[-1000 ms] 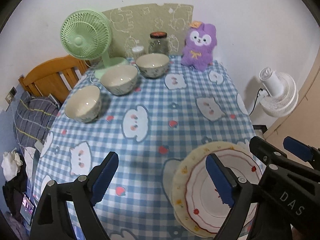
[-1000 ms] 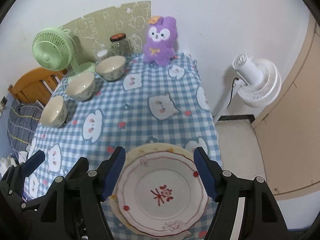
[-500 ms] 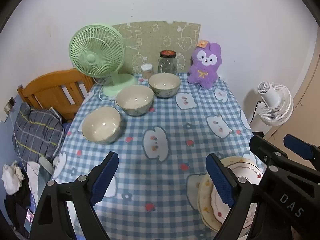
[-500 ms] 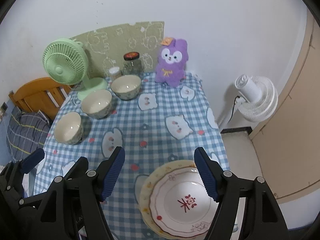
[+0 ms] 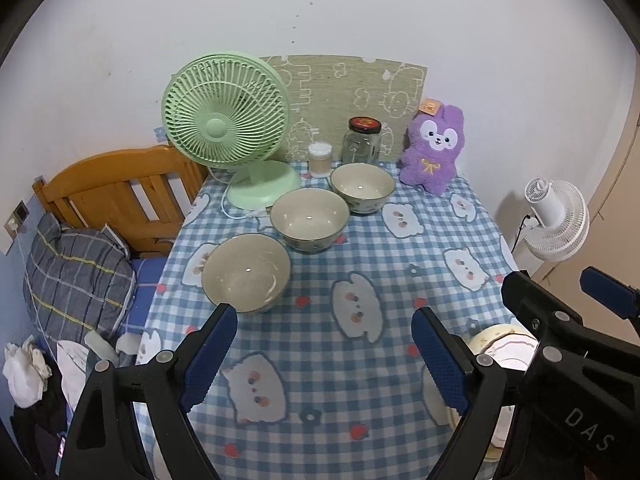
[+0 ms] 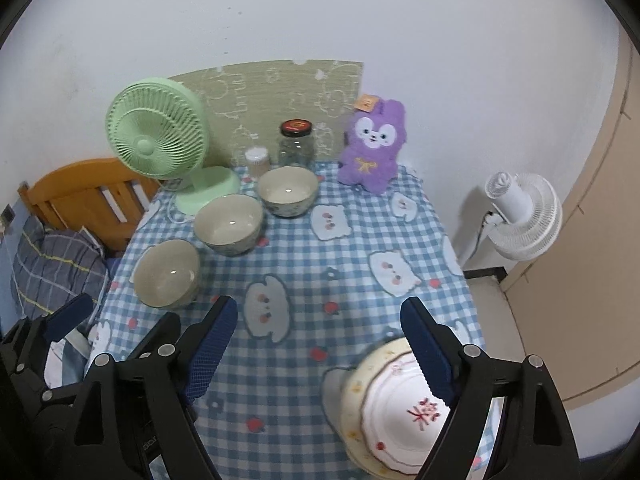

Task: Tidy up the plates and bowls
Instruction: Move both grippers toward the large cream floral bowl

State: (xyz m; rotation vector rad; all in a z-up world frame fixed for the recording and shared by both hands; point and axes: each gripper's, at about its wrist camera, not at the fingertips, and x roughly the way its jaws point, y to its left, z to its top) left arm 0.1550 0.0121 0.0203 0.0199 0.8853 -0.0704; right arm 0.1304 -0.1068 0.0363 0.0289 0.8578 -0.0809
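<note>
Desk under a blue-and-white checked cloth with cartoon animal patches. Landmark: pale green plastic table fan at the desk's far left corner. Three cream ceramic bowls run in a diagonal line from the fan's base toward the near left edge: far bowl, middle bowl, near bowl; separate, none nested, so stacking is probably the step outstanding. Opposite the fan, at the near right corner, a stack of scalloped plates: white red-rimmed plate on a cream one, apparently already gathered. Top plate carries a red character, too blurred to read. Left gripper hangs above the near desk edge, fingers spread, empty. Right gripper likewise spread and empty, its right finger overlapping the plate stack in view; contact cannot be told. Its body, seen from the left wrist, reads "DAS". Right of the fan: red-lidded glass jar, purple plush rabbit.
</note>
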